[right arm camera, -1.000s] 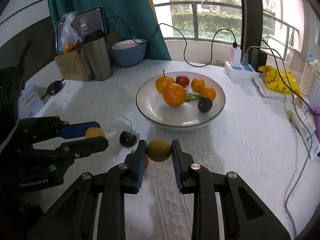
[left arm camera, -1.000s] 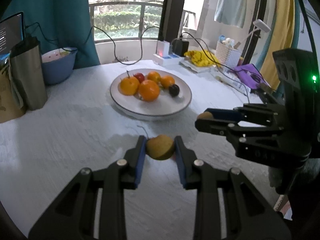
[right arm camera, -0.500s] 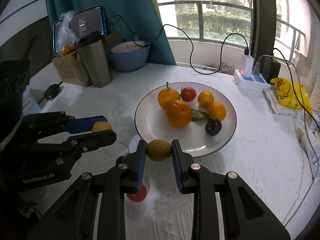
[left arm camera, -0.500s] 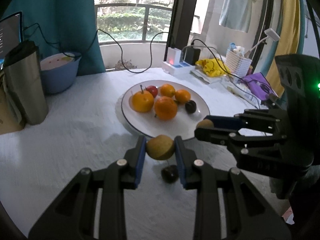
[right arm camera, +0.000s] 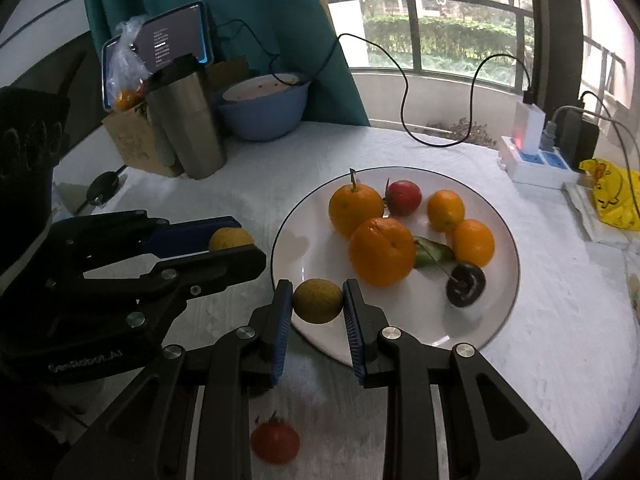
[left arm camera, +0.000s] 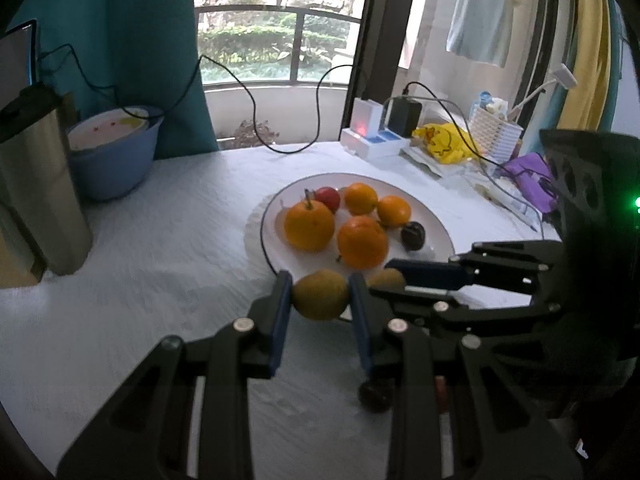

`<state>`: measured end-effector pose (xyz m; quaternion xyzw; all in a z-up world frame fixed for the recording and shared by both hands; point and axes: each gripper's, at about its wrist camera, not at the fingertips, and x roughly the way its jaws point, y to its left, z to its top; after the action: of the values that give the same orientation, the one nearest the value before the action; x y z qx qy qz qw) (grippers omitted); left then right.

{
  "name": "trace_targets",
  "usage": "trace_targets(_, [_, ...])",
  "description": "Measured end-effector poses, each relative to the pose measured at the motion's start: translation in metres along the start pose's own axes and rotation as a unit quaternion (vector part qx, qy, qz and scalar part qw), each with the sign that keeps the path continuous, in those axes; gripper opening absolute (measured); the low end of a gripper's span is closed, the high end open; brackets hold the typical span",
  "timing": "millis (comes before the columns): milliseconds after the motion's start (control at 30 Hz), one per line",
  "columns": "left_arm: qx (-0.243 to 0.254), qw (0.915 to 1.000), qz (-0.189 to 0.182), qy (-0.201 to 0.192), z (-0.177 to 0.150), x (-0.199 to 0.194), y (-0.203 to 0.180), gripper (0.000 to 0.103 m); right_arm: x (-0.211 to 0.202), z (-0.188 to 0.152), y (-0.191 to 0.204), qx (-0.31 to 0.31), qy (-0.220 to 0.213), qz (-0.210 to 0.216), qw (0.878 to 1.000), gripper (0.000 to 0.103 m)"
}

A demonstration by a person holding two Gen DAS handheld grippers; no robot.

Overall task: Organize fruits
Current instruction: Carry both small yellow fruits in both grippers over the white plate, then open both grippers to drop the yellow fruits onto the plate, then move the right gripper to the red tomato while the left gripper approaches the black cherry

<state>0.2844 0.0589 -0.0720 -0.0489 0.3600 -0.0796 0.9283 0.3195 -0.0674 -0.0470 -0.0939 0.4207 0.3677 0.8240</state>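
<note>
I am gripping one yellow-green fruit (left arm camera: 320,295) between the blue pads of my left gripper (left arm camera: 320,304), holding it above the tablecloth (left arm camera: 160,240) just at the near rim of the white plate (left arm camera: 436,224). My right gripper (right arm camera: 318,304) is clamping a second yellow-green fruit (right arm camera: 318,301) over the plate's near-left edge, and the two grippers are hanging close side by side. On the plate, four oranges (right arm camera: 382,251) are sitting together with a red fruit (right arm camera: 404,197), a dark plum (right arm camera: 465,285) and a green leaf (right arm camera: 434,254). Below my right gripper a small red fruit (right arm camera: 275,442) is lying on the cloth; from the left wrist view a dark round fruit (left arm camera: 374,398) is showing on the cloth behind my left fingers. On the side of my left gripper's body I am reading pale lettering that looks like "GenRobot.AI" (right arm camera: 86,362). Farther off, a steel tumbler (right arm camera: 188,124), a blue bowl (right arm camera: 264,108), a brown box (right arm camera: 134,142) and a tablet (right arm camera: 176,42) with unreadable text are standing at the table's back, and a white power strip (right arm camera: 534,160) is sitting to the right.
</note>
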Motion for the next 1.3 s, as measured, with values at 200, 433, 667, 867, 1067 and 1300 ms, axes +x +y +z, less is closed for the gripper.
trace_targets(200, [-0.001, 1.0000, 0.001, 0.004, 0.008, 0.014, 0.008, 0.030, 0.015, 0.005, -0.009, 0.014, 0.005, 0.008, 1.000, 0.028])
trace_targets(433, [-0.015, 0.9997, -0.011, 0.016, 0.017, 0.038, 0.019, 0.030, 0.017, 0.010, -0.015, 0.012, -0.006, 0.007, 1.000, 0.028])
trace_targets(667, [-0.017, 0.9989, -0.026, 0.035, 0.023, 0.054, 0.024, 0.030, 0.018, 0.006, -0.012, 0.000, -0.003, 0.006, 1.000, 0.028])
trace_targets(867, [-0.015, 0.9986, -0.030, 0.041, 0.024, 0.054, 0.022, 0.031, 0.025, 0.005, -0.010, 0.000, 0.001, 0.007, 1.000, 0.028])
trace_targets(1067, [-0.023, 0.9988, -0.028, 0.034, 0.025, 0.046, 0.024, 0.031, 0.025, 0.006, -0.016, 0.015, 0.003, -0.010, 1.000, 0.028])
trace_targets(1300, [-0.022, 0.9994, -0.025, 0.014, 0.026, 0.029, 0.020, 0.031, 0.013, 0.003, -0.015, 0.017, -0.003, -0.019, 1.000, 0.028])
